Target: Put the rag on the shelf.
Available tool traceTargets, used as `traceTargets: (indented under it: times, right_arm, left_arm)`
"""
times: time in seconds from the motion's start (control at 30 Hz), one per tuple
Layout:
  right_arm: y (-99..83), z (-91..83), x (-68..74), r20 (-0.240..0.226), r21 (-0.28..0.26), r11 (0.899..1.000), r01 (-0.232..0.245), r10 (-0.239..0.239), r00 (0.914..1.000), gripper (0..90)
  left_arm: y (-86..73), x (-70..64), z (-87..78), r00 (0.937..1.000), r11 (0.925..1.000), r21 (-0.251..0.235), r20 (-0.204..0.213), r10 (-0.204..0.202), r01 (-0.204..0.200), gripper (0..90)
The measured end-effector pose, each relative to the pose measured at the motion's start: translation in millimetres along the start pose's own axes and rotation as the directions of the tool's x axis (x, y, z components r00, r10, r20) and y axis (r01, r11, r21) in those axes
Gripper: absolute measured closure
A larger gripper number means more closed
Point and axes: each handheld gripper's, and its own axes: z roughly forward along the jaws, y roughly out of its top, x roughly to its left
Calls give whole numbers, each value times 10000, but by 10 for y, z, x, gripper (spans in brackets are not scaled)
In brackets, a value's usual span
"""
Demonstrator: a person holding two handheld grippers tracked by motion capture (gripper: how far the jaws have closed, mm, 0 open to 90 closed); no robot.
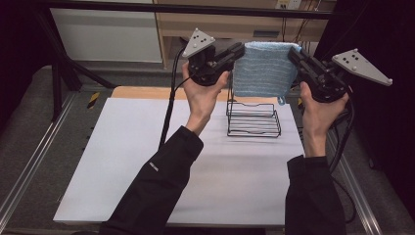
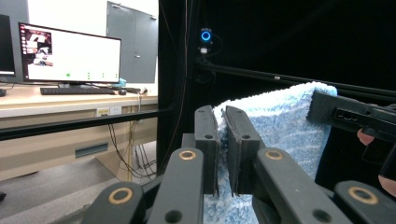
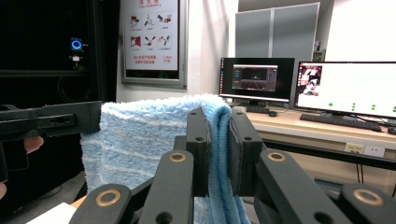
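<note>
Blue towel [image 1: 264, 68], fluffy with faint pale stripes, hangs stretched in the air above the far edge of the desk [image 1: 147, 166], held up by its two top corners. Left gripper [image 1: 238, 50] is clenched on the towel's upper left corner; in the left gripper view the two black jaws stand close together with a fold of the towel [image 2: 280, 121] pinched between them. Right gripper [image 1: 293, 53] is clenched on the upper right corner; in the right gripper view its jaws press the towel's edge [image 3: 140, 135] between them, and the cloth drapes down on both sides. Each gripper carries a grey three-cornered plate on top and trails a black cable.

Below the towel, a black wire rack [image 1: 253, 119] stands on the white desk, toward its far right part, apart from the cloth. The person's forearms, in dark sleeves, rise from the near edge of the desk, one on each side of the rack.

Farther off, the gripper views show computer monitors [image 3: 348, 88] and a keyboard [image 2: 77, 91] on a wooden bench, and a poster [image 3: 149, 37] on the wall.
</note>
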Motion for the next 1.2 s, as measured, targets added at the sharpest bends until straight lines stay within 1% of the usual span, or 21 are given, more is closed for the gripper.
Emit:
traceTargets:
  times: [0.07,0.17,0.23,0.3,0.37,0.47,0.6,0.7,0.77,0.9,1.03,1.2]
  right_arm:
    - [12,31,-23,20,-30,10000,41,-41,10000,809]
    - [29,72,-60,-21,-129,9999,-45,44,10000,809]
    - [54,94,-75,-6,-165,9998,91,-91,10000,809]
    - [84,118,-100,36,-192,9997,155,-155,9999,809]
    - [114,144,-129,60,-235,9997,87,-85,9999,809]
    - [148,186,-167,117,-281,9996,59,-55,9999,809]
    - [179,250,-214,178,-277,9996,33,-28,9998,809]
    - [194,295,-244,183,-280,9996,-11,16,9998,809]
    - [197,321,-260,209,-282,9996,21,-15,9998,809]
    - [197,373,-283,222,-261,9995,158,-153,9996,809]
    - [192,444,-316,232,-195,9996,215,-210,9995,809]
    - [170,516,-335,251,-93,9995,317,-314,9992,809]
  left_arm:
    - [21,5,26,10000,10000,-1,-26,-11,11,839]
    - [52,15,63,9998,9999,26,-131,118,-118,839]
    - [74,23,90,9999,9999,-25,-132,98,-99,839]
    - [105,27,121,9998,9998,-45,-140,171,-171,838]
    - [138,23,153,9992,9994,-54,-203,332,-333,839]
    - [181,24,206,9987,9991,-104,-309,411,-414,839]
    - [217,58,271,9987,9991,-123,-336,393,-397,839]
    - [225,98,314,9995,9997,-185,-272,129,-134,838]
    - [224,122,335,9997,9998,-185,-227,27,-32,838]
    - [224,156,374,9994,9998,-196,-333,98,-105,838]
    - [212,204,429,9991,9998,-193,-429,50,-58,839]
    - [185,270,471,9985,9996,-252,-542,82,-96,839]
